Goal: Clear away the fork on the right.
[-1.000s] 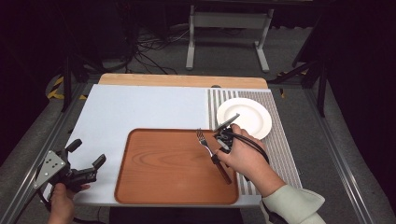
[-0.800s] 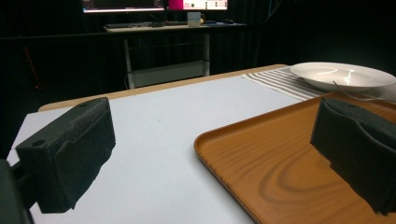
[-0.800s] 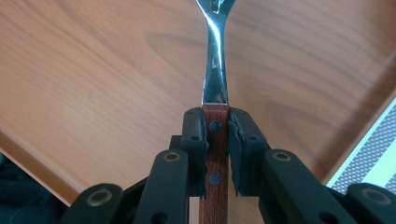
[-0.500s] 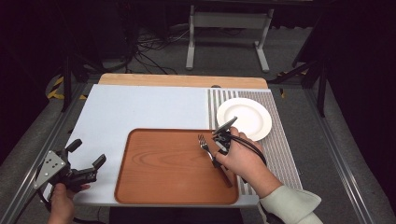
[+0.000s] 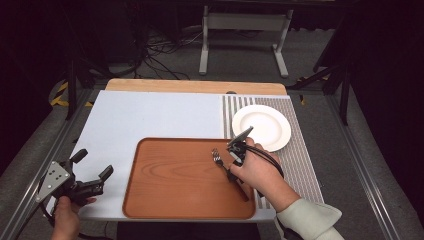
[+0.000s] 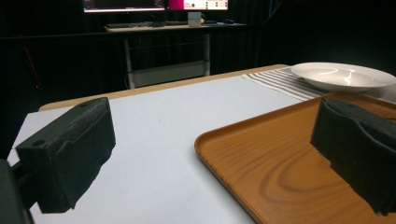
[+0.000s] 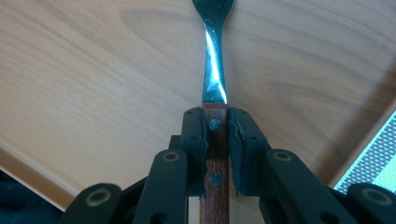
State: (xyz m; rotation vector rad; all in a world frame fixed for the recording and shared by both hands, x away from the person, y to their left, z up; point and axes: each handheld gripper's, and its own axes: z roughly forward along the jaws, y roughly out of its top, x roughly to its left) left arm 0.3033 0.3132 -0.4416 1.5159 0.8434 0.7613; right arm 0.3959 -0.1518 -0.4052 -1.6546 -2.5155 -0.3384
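A fork (image 5: 218,159) with a steel head and a riveted wooden handle (image 7: 214,163) lies low over the right part of a brown wooden tray (image 5: 170,190). My right gripper (image 5: 232,167) is shut on the top of that handle, its two pads (image 7: 194,140) pressing either side, tines pointing away from the hand. My left gripper (image 5: 93,164) is held at the table's front left corner, beside the tray's left edge, open with nothing between its jaws. In the left gripper view the tray's rim (image 6: 224,140) runs between the wide-apart pads (image 6: 70,149).
A white plate (image 5: 261,126) sits on a striped mat (image 5: 300,165) at the right, just beyond the tray's far right corner. A pale sheet (image 5: 150,115) covers the table top. Dark floor, cables and a stand lie beyond the far edge.
My right gripper has drifted slightly toward the near side of the tray with the fork in it. The left gripper has stayed put.
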